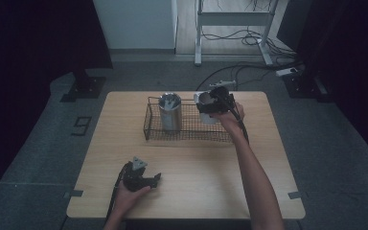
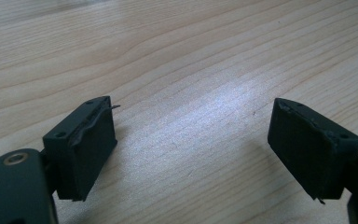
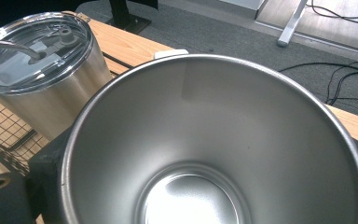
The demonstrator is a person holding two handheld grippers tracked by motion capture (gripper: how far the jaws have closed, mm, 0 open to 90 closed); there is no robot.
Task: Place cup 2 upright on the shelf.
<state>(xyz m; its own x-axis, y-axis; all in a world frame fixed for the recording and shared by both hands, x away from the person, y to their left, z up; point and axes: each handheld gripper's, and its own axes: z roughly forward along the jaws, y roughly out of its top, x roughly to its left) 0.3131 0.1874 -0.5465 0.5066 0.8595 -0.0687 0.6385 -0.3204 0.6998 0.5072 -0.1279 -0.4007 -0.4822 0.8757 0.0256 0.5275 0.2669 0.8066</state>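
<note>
Right gripper (image 1: 211, 106) clasps an open cup (image 3: 214, 149) at the basket (image 1: 154, 130), beside the lidded tumbler (image 1: 170, 112); left gripper (image 2: 191, 154) rests wide, empty.

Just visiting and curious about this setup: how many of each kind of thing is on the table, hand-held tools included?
Steel cups: 2, a lidded cup and an open cup, empty inside
Wire basket: 1
Hand-held grippers: 2, the left gripper and the right gripper
Total: 5
</note>
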